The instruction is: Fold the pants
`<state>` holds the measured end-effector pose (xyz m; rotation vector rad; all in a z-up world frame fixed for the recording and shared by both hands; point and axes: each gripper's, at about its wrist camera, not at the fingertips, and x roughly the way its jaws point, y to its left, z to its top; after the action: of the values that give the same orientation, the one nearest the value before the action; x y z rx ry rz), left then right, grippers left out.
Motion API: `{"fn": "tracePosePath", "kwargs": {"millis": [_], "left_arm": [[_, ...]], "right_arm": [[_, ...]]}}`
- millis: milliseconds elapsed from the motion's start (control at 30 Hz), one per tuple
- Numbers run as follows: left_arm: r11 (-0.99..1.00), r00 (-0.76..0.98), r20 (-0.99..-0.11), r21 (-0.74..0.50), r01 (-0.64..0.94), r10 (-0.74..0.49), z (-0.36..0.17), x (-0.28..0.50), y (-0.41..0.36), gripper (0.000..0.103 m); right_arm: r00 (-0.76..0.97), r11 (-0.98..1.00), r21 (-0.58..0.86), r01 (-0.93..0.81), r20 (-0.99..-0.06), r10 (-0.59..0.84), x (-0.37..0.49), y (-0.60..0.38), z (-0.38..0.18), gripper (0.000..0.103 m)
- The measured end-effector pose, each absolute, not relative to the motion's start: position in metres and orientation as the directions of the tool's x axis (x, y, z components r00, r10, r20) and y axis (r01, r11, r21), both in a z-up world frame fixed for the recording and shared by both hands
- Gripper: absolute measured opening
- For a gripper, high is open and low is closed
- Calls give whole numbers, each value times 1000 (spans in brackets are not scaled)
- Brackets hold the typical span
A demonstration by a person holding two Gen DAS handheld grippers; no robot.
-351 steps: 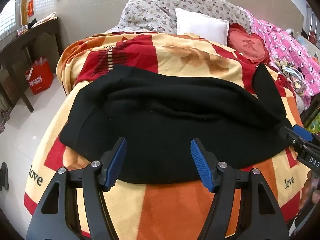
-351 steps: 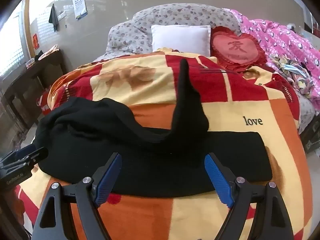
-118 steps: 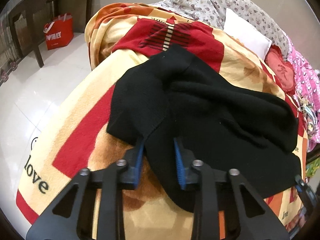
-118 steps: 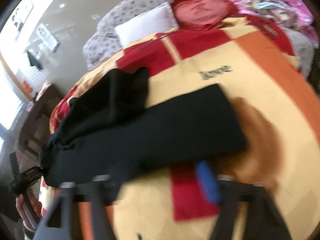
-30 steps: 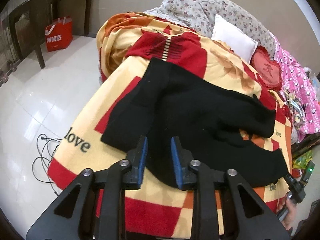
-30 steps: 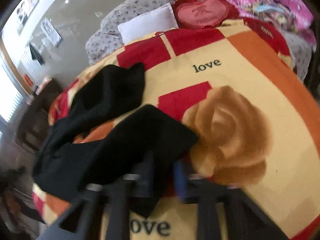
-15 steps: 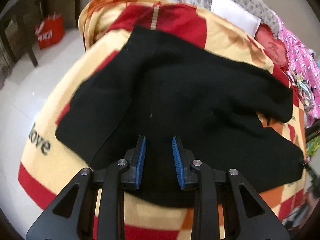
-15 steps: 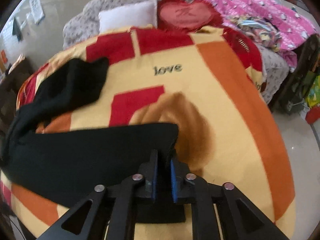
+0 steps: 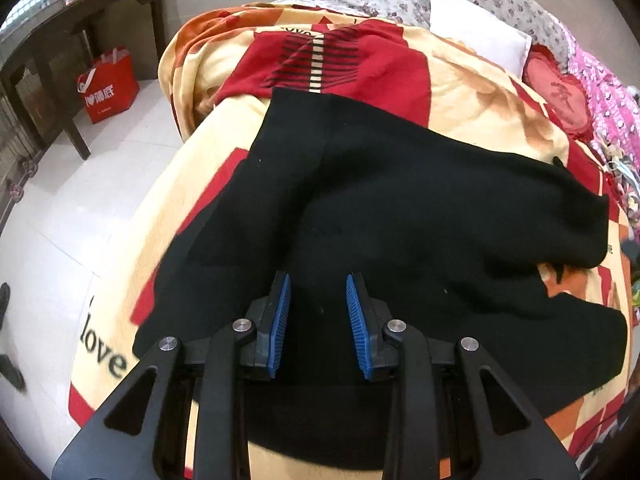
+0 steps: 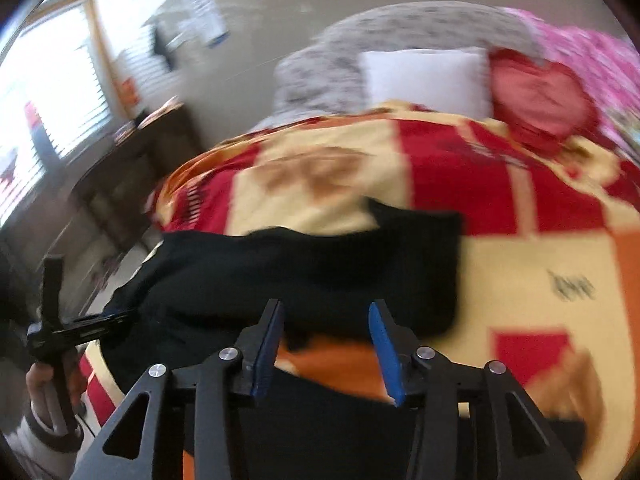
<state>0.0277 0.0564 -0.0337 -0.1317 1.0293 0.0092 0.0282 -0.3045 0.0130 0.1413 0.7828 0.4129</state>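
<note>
Black pants [image 9: 420, 216] lie spread across the patterned blanket [image 9: 472, 92] on the bed, waist end toward the near left corner, one leg bunched over the other out to the right. The left gripper [image 9: 316, 312] hovers right over the near edge of the fabric, jaws parted with cloth showing between the blue pads and nothing pinched. The right gripper [image 10: 326, 338] is parted too, poised above the leg end of the pants [image 10: 320, 272]; that view is smeared with motion, so whether any cloth touches its pads is hard to call.

This looks like the laying-out stage: the garment is down but not yet neat, and no tidy fold shows. The upper leg sits crooked, with orange blanket peeking through a gap near the cuffs. The next move likely calls for a fresh pinch on an edge, at the waistband on the left and the cuff on the right, then a pull to line one leg over the other before folding.

Around it: a white pillow [image 9: 476, 44] and red heart cushion [image 9: 560, 100] at the head of the bed, well apart from the work. A red bag [image 9: 109, 85] sits on the floor by a dark table [image 9: 80, 20]. Nothing blocks the pants.
</note>
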Motion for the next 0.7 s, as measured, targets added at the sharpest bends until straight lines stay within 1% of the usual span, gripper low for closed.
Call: {"fn": "tracePosePath", "kwargs": {"millis": [67,200,367,533,700], "left_arm": [[994,514,-856,-92,-66,-44,-36,34,57,28],[994,510,-859,-97,-58,-54,-38,48,61,28],[994,507,-861,-91,-56,-50,-40,63,68,28],[990,502,-860,-132,-51,-89,-39,73,77,28],[985,499,-858,-164,-49,-118,-39,79,83,28]], "right_arm": [[604,896,256,-362,-668,435,50,-278,14,48],[571,867,187,-462,-685,453,81,-234,18,48],[493,803,166,-573,-712,500,124,-185,7,51],[399,758,139,-637,-782,478,160,-151,-21,52],[358,762,105,-639,-836,416,189,-141,-51,53]]}}
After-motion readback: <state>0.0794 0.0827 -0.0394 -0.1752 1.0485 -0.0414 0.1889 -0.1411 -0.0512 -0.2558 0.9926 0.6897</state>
